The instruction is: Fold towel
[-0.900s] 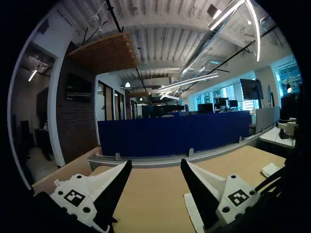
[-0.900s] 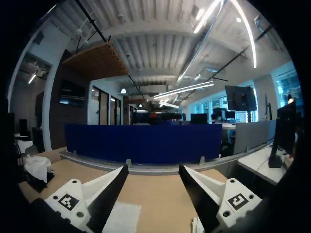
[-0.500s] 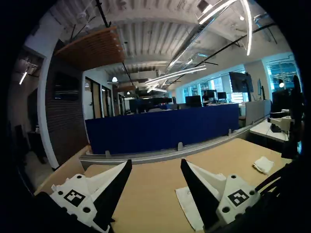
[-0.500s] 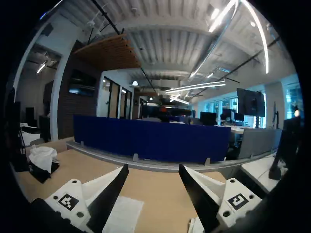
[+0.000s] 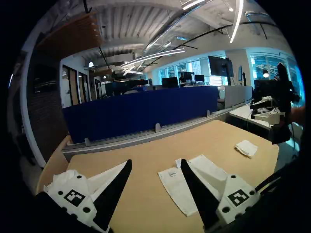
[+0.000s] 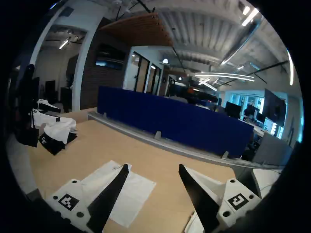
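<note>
Towel [image 5: 175,186] lies flat just below left gripper [image 5: 155,160] and right gripper [image 6: 152,166] (both spread wide).

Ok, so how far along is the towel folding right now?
Done: nothing yet. The flat white rectangular towel lies spread open on the tan wooden table. In hand: nothing, as the left gripper and right gripper are both open and empty. Left: grasp an edge and fold it over. A small folded white cloth sits near the table's far corner.
</note>
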Available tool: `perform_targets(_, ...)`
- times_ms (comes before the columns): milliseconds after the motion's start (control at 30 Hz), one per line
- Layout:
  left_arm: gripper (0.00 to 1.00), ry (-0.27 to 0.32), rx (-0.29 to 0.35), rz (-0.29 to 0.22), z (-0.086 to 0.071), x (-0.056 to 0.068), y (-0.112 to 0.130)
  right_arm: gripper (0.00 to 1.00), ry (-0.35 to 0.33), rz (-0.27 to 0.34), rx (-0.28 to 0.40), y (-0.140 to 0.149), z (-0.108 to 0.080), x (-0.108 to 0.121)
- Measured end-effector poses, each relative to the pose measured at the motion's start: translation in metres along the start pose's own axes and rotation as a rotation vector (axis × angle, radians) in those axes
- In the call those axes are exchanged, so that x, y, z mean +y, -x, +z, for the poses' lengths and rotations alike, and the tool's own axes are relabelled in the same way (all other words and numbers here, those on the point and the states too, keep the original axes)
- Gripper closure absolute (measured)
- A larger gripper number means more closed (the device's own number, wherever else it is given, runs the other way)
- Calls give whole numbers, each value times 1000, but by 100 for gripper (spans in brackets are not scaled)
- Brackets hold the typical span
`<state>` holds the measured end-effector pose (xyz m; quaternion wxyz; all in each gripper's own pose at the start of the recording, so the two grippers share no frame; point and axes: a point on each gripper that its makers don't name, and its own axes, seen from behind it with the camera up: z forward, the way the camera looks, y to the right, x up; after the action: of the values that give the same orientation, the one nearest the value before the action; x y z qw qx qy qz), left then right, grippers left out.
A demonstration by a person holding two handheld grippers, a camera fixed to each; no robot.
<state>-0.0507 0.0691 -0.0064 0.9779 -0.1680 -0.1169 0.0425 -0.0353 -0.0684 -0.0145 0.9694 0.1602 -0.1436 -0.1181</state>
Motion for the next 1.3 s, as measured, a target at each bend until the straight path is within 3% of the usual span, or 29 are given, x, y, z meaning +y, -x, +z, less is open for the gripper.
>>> perform_targets(267, 7, 54, -46, 36, 10, 19, 26, 0, -32, -11, -48, 28, 11, -11)
perform_targets(667, 7, 92, -139, 71, 31, 39, 91, 0, -62, -24, -104, 87, 27, -26)
perform_targets(1300, 7, 200, -342, 87, 48, 88, 207, 0, -130, -20, -285, 215, 46, -55)
